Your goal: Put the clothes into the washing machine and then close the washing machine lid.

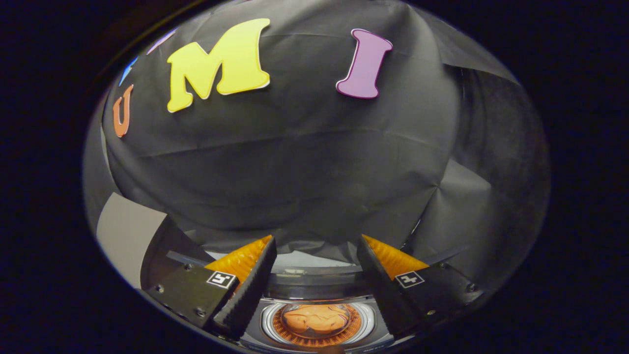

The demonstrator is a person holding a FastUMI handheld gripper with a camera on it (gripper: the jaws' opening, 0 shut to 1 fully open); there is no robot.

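Note:
My gripper (315, 241) is open, its fingers spread wide with nothing between them, and it points at the booth's black cloth wall. Low between the fingers, beneath them, lies the washing machine's top (314, 295). Its round opening (317, 320) has a pale ring around it. Orange clothing (314, 318) shows inside that ring. It has a glossy look, as if seen through a clear lid, but I cannot tell whether the lid is down. A dark band of the machine (314, 284) runs across just beyond the ring.
The black cloth wall (295, 162) hangs close behind the machine. A grey panel (125, 236) stands beyond the left finger. A white strip (307, 259) shows at the foot of the cloth between the fingertips.

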